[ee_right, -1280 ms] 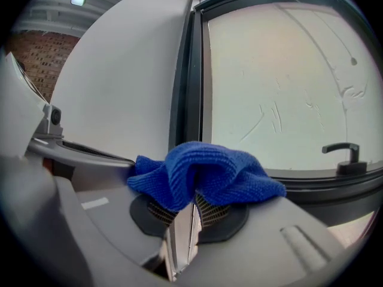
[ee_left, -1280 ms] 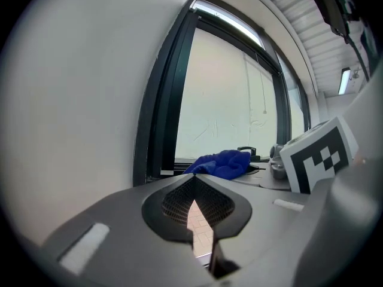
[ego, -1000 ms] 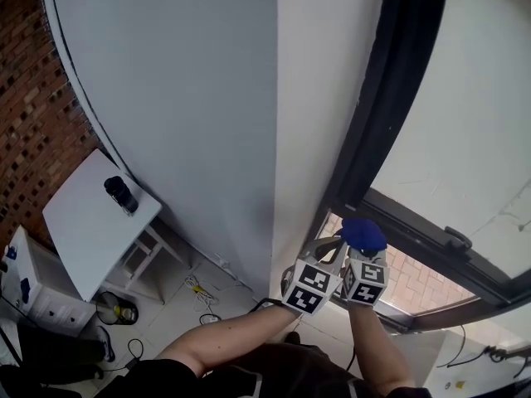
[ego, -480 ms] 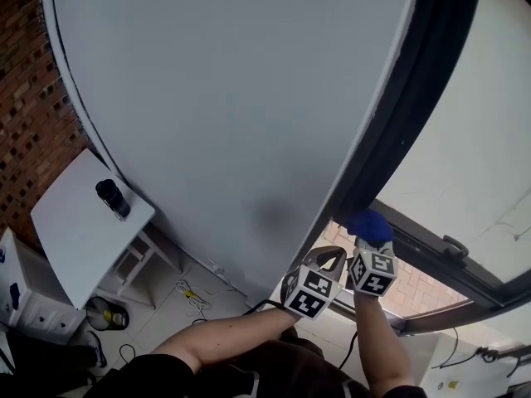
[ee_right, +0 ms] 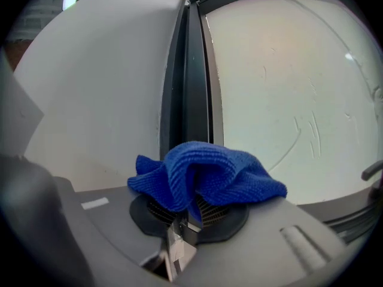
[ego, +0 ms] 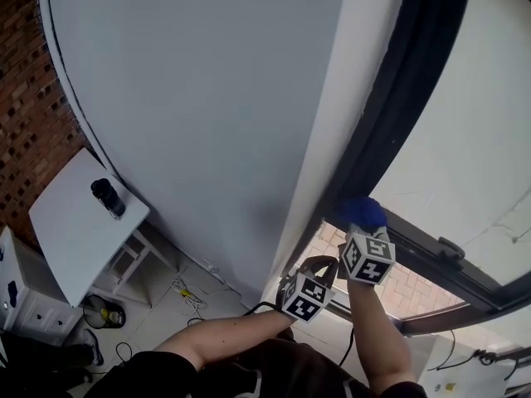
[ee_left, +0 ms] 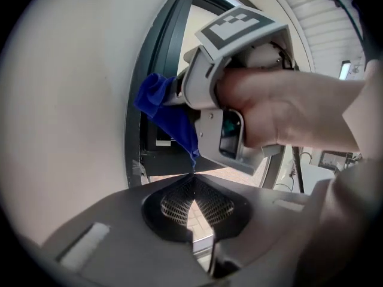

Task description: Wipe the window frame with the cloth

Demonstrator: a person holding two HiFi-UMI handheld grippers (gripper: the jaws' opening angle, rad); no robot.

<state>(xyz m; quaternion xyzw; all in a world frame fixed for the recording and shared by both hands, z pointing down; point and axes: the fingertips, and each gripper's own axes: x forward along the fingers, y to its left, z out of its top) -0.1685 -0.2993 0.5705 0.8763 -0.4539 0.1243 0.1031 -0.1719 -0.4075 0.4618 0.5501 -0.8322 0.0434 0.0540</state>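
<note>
In the head view, the right gripper (ego: 363, 239) has climbed a little over the last second, carrying the blue cloth (ego: 361, 212) from near the lower corner up onto the dark upright of the window frame (ego: 398, 114). I take this as an upward wiping stroke under way, with most of the upright above still to do. The left gripper (ego: 318, 269) has stayed lower, beside the white wall (ego: 207, 98), taking no part.

In the left gripper view, its own jaws are closed tip to tip with nothing between them. Past them the right gripper shows, held in a hand (ee_left: 287, 109), with the cloth hanging against the frame.

In the right gripper view, the jaws are clamped on the cloth, a knitted blue bunch folded over the jaw tips. The frame's dark channel rises straight ahead of it, and the pale glass (ee_right: 287, 88) lies to the right.
</note>
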